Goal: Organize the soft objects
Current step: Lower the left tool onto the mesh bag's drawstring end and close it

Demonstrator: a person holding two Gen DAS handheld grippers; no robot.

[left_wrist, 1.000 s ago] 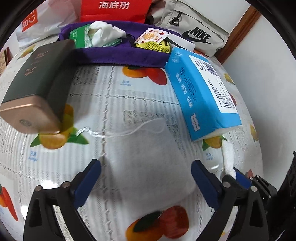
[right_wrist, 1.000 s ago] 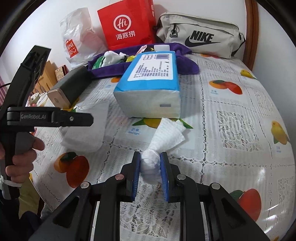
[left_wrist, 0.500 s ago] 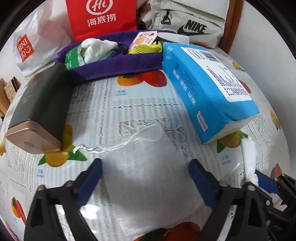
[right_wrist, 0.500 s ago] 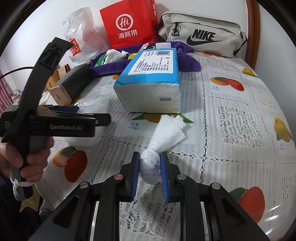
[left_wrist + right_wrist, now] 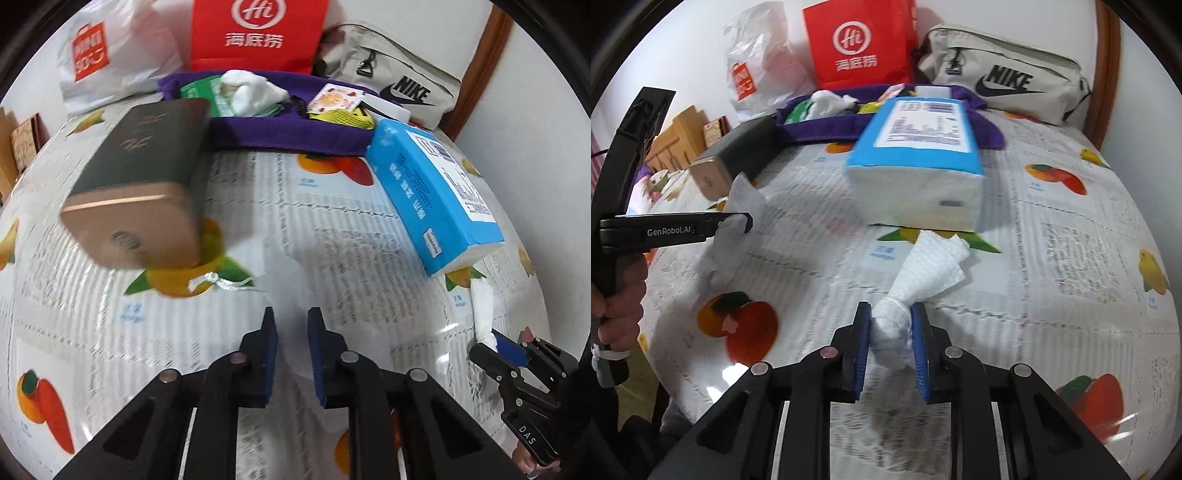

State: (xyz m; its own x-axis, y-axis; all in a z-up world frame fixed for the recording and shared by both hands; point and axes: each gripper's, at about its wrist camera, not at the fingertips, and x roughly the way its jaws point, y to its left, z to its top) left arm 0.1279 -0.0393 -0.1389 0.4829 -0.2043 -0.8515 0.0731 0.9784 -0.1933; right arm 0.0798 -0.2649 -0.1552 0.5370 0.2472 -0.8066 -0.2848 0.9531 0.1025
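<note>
Two grippers, each on a soft item, over a fruit-print tablecloth (image 5: 110,314).

Left wrist view: left gripper (image 5: 291,354) has its jaws closing, now nearly together, with a thin white pouch (image 5: 291,280) bunched between them. Pouch runs from the pads away toward the far side of the table; its drawstring (image 5: 221,282) trails left, ending by the gold-ended box (image 5: 140,184). Box long axis points away, toward the purple tray (image 5: 280,133). Blue tissue pack (image 5: 436,192) lies on the right, long axis also running away toward the tray. At the far right edge sits the right gripper (image 5: 495,341) with a strip of white paper towel (image 5: 482,306) rising from it. Blur is heavy.

Right wrist view: right gripper (image 5: 890,332) is clamped on the twisted end of the towel (image 5: 931,266); the towel fans out ahead toward the tissue pack (image 5: 916,166), loose end just short of it. Only this view shows the left gripper (image 5: 738,221) from the side, pouch (image 5: 742,199) lifted and sticking up above its tips, plus the hand (image 5: 620,295) on its handle. Tray (image 5: 979,125) lies behind the pack.
</note>
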